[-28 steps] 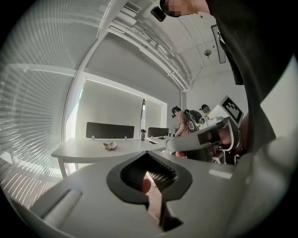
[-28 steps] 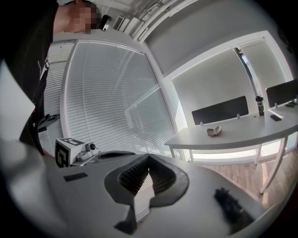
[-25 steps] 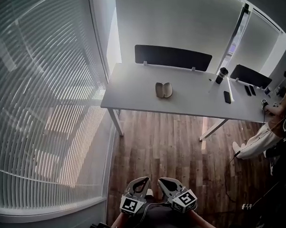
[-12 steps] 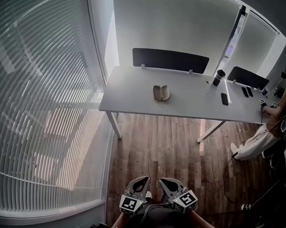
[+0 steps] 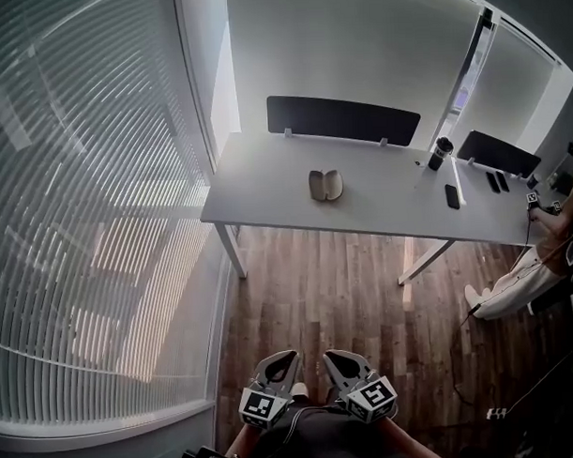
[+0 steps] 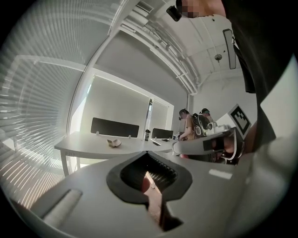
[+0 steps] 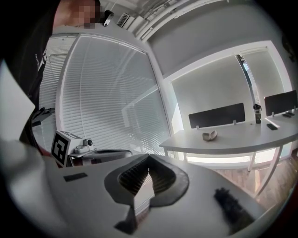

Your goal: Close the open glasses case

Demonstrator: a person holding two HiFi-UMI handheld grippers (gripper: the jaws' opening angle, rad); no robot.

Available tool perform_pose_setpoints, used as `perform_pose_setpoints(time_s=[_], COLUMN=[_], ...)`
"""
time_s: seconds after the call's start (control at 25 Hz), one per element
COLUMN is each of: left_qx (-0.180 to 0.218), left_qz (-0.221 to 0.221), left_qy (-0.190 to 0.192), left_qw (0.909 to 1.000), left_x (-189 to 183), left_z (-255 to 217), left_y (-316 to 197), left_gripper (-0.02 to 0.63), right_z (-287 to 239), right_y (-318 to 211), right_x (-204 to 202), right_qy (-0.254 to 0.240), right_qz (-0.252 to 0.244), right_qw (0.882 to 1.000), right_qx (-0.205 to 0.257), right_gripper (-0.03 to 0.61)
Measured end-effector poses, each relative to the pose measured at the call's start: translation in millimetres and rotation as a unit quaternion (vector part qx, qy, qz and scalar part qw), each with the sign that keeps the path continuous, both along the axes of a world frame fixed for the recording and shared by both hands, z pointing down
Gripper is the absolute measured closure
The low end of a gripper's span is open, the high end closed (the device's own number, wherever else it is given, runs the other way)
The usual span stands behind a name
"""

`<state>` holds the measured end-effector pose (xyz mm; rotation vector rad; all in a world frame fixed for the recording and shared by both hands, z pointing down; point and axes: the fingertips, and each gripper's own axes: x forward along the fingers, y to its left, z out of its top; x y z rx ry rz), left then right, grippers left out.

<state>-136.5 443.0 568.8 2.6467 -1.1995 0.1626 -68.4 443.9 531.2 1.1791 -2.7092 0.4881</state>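
Glasses case (image 5: 326, 184) lies open like a shell on the white table (image 5: 266, 177) in the upper middle of the head view, with nothing touching it. The left gripper (image 5: 278, 366) and right gripper (image 5: 342, 366) sit side by side at the bottom middle, tucked close to the person's body, each with its jaws pressed together and nothing between them. I think they are kept low and closed because a wide stretch of wooden floor (image 5: 345, 287) lies between them and the case, so the person must walk over first.
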Motion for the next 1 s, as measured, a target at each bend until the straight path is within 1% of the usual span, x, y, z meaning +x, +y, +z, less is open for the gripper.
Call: perform_pose_setpoints(time_s=[0.08, 0.16, 0.24, 0.36, 0.44, 0.56, 0.68, 0.84, 1.0], left_qx=[-0.008, -0.019, -0.026, -0.02, -0.025, -0.025, -0.026, -0.038, -0.043], left_qz=[-0.013, -0.024, -0.032, -0.034, -0.034, -0.023, -0.015, 0.011, 0.045], left_qy=[0.005, 0.012, 0.018, 0.026, 0.024, 0.014, 0.021, 0.01, -0.001], left_qw=[0.9999, 0.9995, 0.999, 0.9989, 0.9988, 0.9993, 0.9993, 0.9992, 0.9981], left_x=[-6, -12, -15, -18, -19, -13, -8, 10, 28], left_z=[3, 2, -6, -8, -5, -4, -12, 11, 23], left_y=[-1, 1, 0, -6, -5, -5, -10, -10, -18], left_gripper=[0.607, 0.607, 0.607, 0.607, 0.607, 0.607, 0.607, 0.607, 0.607], right_z=[2, 1, 6, 12, 8, 5, 8, 2, 10], right_y=[-1, -3, -5, -7, -6, -3, 2, 5, -8], right_x=[2, 6, 9, 11, 8, 9, 10, 19, 32], right_qy=[0.021, 0.038, 0.044, 0.047, 0.044, 0.038, 0.036, 0.042, 0.033], right_qz=[0.005, 0.017, 0.026, 0.034, 0.034, 0.037, 0.04, 0.043, 0.074], right_qw=[1.0, 0.999, 0.999, 0.998, 0.998, 0.999, 0.998, 0.998, 0.996], right_qx=[0.015, 0.016, 0.014, 0.001, -0.005, -0.013, -0.01, 0.001, -0.024], right_gripper=[0.574, 0.574, 0.574, 0.574, 0.574, 0.574, 0.574, 0.574, 0.574])
